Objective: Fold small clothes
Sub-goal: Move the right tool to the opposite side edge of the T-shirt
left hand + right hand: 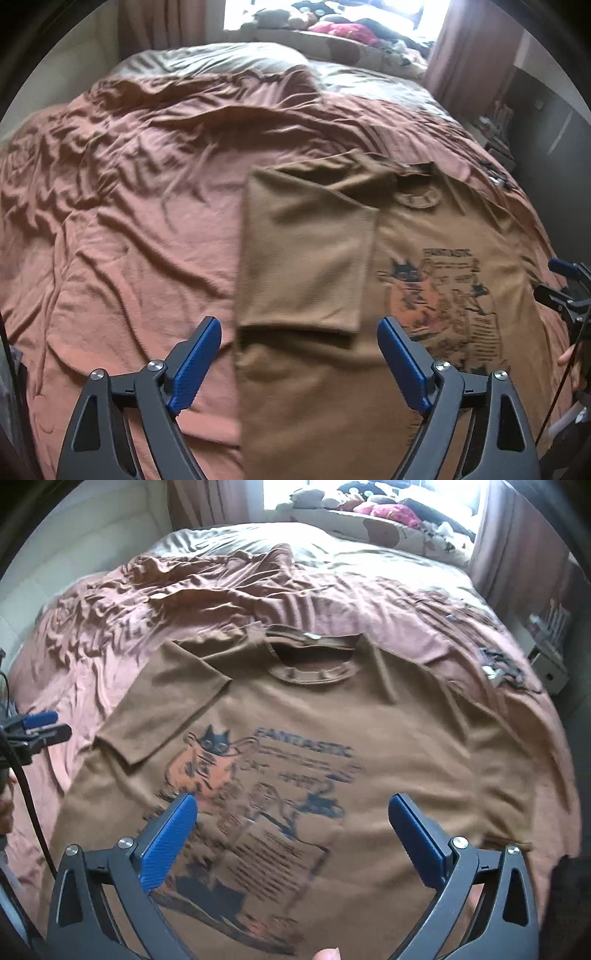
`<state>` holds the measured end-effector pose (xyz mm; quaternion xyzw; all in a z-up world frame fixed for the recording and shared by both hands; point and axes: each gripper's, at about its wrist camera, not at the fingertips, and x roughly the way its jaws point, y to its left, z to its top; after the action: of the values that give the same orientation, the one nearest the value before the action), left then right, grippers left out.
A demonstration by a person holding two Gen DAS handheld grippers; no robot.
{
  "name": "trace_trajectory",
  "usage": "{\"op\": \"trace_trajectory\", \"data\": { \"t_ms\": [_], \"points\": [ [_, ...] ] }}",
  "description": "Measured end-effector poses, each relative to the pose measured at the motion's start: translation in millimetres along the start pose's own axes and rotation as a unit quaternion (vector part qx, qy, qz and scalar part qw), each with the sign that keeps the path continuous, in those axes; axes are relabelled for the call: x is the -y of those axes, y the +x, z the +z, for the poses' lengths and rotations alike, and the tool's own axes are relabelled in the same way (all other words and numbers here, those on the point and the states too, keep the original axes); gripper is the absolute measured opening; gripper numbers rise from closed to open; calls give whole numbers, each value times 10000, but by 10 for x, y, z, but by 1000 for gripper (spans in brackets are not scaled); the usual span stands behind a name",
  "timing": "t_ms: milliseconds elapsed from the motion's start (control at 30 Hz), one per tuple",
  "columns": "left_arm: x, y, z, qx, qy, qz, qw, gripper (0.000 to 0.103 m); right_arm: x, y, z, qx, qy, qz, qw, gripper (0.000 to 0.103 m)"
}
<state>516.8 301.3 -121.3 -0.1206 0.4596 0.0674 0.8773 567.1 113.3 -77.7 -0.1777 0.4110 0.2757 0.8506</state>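
A brown T-shirt (424,229) with a cat print lies flat on the bed, collar away from me. Its left sleeve (306,251) and left side are folded over onto the body. My left gripper (299,332) is open and empty, hovering over the folded sleeve's lower edge. In the right wrist view the shirt (406,731) fills the middle, and the folded sleeve (166,716) lies at the left. My right gripper (293,812) is open and empty above the print. Each gripper shows at the edge of the other's view: the right one (565,291), the left one (37,727).
The bed is covered by a wrinkled rust-coloured duvet (129,192) with a grey pillow (221,59) at the far end. Clothes are piled on the window sill (380,506). Small dark items (502,668) lie on the duvet at the right. Shelves (498,122) stand beside the bed.
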Motion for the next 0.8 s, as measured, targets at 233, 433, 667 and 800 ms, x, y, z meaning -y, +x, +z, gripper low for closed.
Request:
{"op": "trace_trajectory", "data": {
  "t_ms": [233, 433, 667, 800],
  "points": [
    [397, -176, 23, 229, 34, -164, 9996, 93, 408, -259, -154, -129, 333, -273, 9990, 103],
    [741, -284, 67, 264, 201, -197, 9993, 93, 872, -538, -343, 63, 683, -463, 9966, 103],
    [1174, -381, 110, 288, 324, -161, 9989, 93, 1379, -770, -585, 257, 1229, -365, 9914, 103],
    [1447, -462, 182, 392, 512, -182, 9978, 93, 1588, -919, -726, 348, 1473, -392, 9877, 103]
  ]
}}
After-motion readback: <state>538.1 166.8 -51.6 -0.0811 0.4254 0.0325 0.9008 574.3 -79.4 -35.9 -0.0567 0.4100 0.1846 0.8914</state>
